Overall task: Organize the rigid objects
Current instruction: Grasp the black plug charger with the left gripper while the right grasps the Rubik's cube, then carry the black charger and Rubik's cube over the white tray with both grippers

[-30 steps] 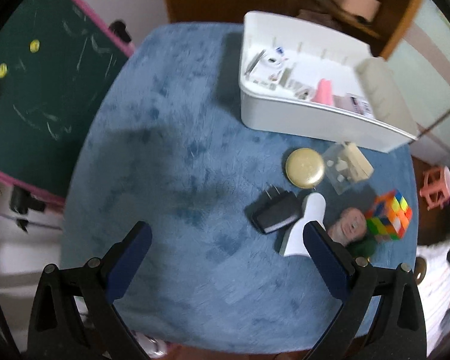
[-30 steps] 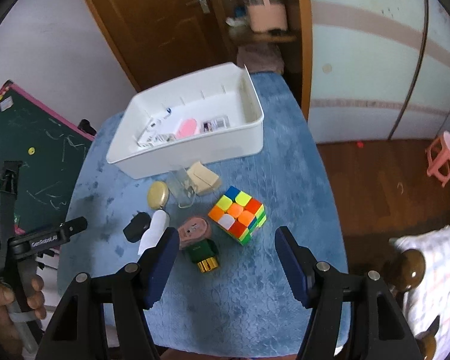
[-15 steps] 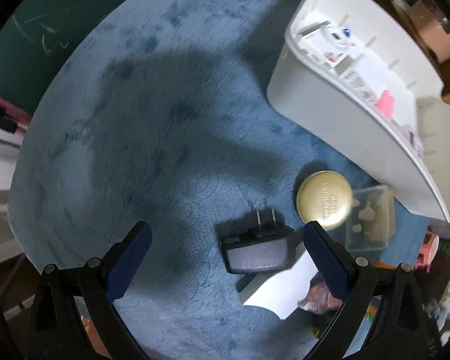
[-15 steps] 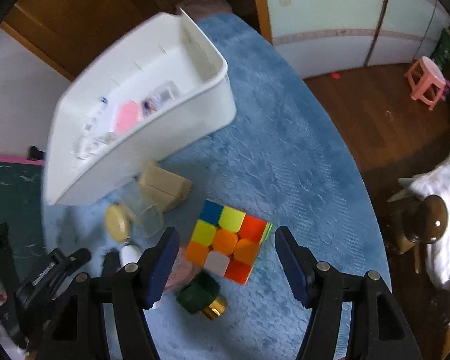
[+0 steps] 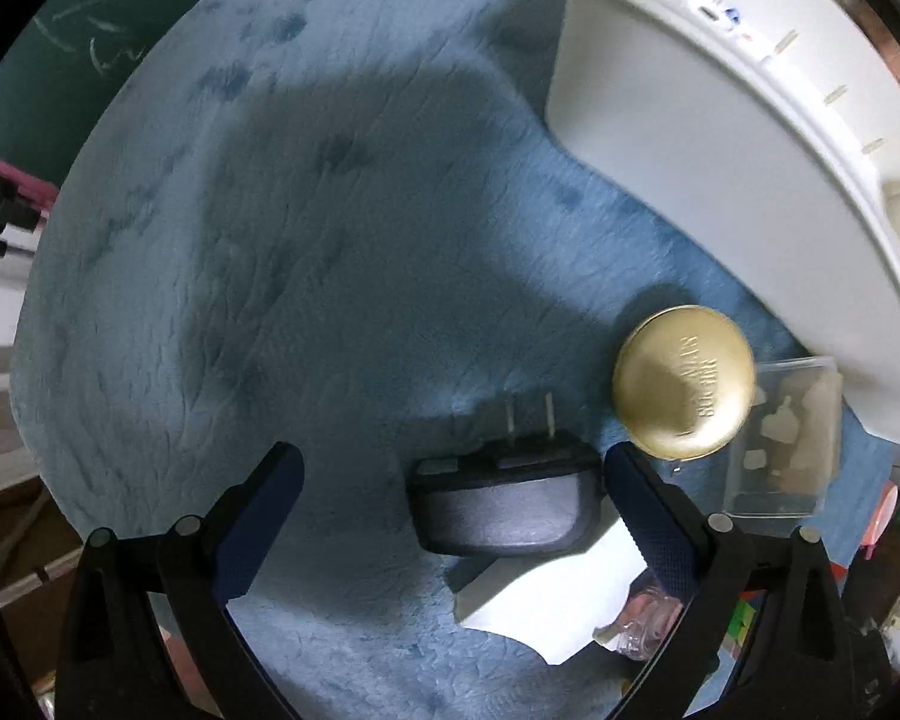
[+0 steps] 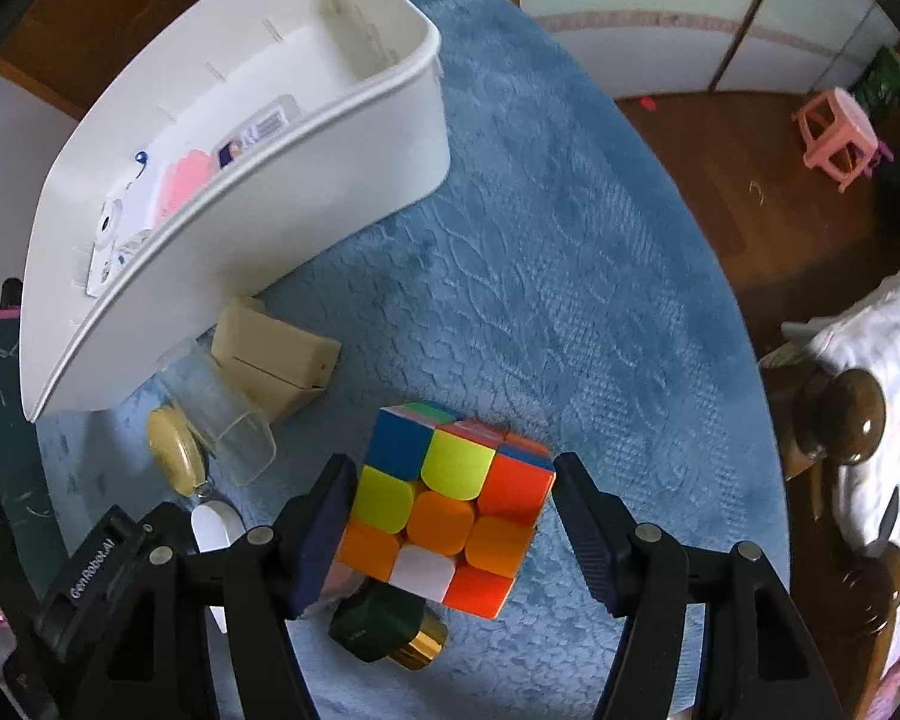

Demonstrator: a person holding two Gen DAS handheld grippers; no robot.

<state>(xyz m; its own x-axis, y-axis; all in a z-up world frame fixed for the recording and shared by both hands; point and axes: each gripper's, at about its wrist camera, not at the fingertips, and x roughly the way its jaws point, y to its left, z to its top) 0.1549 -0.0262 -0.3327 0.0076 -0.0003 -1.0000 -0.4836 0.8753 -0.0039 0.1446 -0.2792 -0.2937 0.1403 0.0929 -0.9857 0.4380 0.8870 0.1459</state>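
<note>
In the left wrist view my left gripper is open low over the blue cloth, with a black plug adapter between its fingers, against the right one. A gold round tin and a clear plastic box lie to its right. In the right wrist view my right gripper is open around a colourful puzzle cube, fingers apart from its sides. The white bin with small items stands behind; it also shows in the left wrist view.
A beige box, a clear box, the gold tin and a dark green and gold bottle lie around the cube. A white flat object lies under the adapter. The cloth edge drops to a wooden floor on the right.
Both grippers have come down and forward. The left one now straddles the black adapter. The right one now straddles the cube. Both stay open.
</note>
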